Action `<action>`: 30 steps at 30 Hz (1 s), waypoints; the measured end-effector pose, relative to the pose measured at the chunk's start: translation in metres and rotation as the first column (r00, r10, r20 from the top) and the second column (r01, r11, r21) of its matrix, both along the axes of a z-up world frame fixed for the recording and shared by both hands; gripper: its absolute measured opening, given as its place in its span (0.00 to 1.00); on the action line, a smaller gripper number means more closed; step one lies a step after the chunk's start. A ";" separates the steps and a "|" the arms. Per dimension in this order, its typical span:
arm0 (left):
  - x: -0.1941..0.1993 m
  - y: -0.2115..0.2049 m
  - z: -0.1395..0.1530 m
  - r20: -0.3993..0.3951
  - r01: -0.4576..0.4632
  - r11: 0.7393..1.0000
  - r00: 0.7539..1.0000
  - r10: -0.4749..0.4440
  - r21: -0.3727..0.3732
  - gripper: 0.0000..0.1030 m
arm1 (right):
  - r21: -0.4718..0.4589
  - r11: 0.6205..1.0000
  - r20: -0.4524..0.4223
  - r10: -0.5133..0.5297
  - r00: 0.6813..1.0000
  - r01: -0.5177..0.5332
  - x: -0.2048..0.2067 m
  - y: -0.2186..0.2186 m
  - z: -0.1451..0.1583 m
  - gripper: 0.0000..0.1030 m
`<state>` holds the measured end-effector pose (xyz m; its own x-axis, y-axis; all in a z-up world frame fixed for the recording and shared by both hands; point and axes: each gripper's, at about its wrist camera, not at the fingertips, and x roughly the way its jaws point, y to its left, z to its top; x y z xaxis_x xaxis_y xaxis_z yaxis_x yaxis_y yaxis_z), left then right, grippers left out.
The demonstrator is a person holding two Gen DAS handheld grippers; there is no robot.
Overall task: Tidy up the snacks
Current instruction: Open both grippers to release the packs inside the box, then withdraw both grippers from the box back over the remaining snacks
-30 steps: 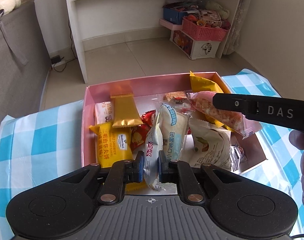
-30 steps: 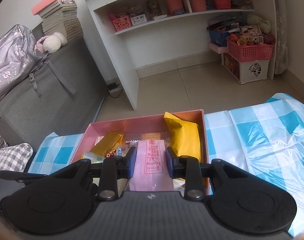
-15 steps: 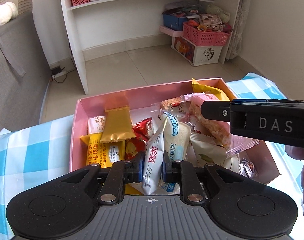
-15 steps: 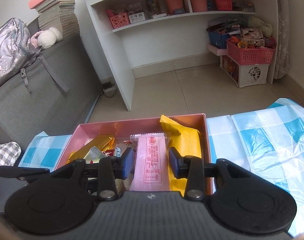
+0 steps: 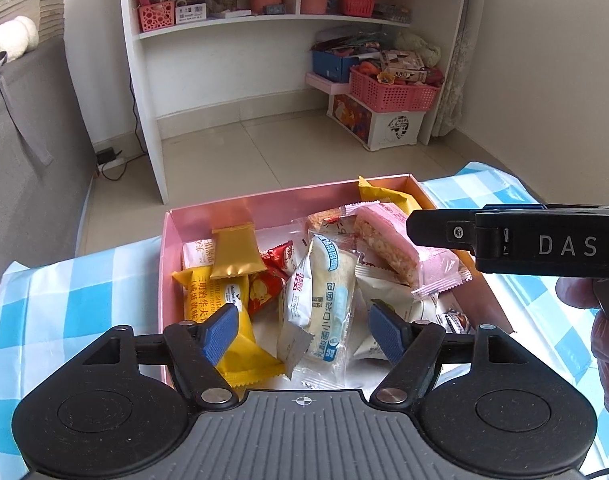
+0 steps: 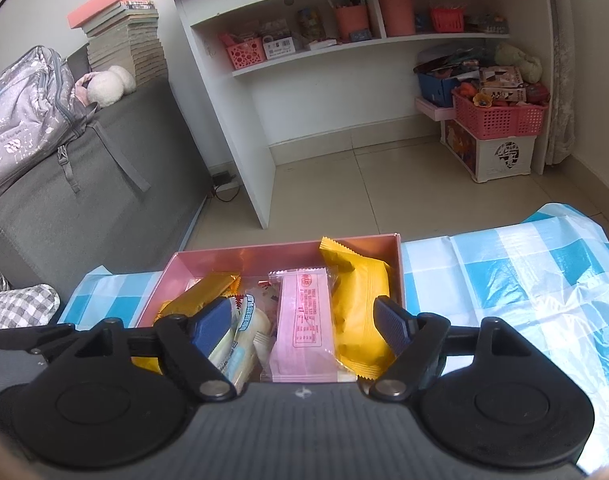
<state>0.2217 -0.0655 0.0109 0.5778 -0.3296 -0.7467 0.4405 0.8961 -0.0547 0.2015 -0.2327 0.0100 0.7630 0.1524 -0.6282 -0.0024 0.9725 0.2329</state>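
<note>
Soft, even daylight; sharp focus, strong fisheye bending, dark corners.

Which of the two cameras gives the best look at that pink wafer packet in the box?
The right wrist view: the pink packet lies centred between open fingers, its printed face readable. The left wrist view shows the packet from the side, partly hidden behind the other gripper.

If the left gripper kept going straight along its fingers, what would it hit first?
Most likely the white-and-blue snack packet lying in the pink box, right between the opening jaws of the left gripper; neither pad touches it. Depth is uncertain.
</note>
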 end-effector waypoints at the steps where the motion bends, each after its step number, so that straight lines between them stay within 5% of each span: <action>1: -0.003 0.002 0.002 0.000 0.001 1.000 1.000 -0.001 -0.003 0.76 | 0.000 1.000 -0.001 -0.002 1.000 0.002 -0.002 0.000 0.001 0.77; 9: -0.034 0.023 0.013 -0.015 -0.034 0.999 0.999 0.034 -0.031 0.85 | -0.003 1.000 -0.015 -0.013 1.000 0.013 -0.026 -0.002 0.008 0.89; 30: -0.108 0.069 -0.002 -0.048 -0.100 0.991 0.994 0.097 -0.085 0.96 | -0.054 0.998 -0.055 0.021 0.998 -0.024 -0.082 0.009 0.000 0.99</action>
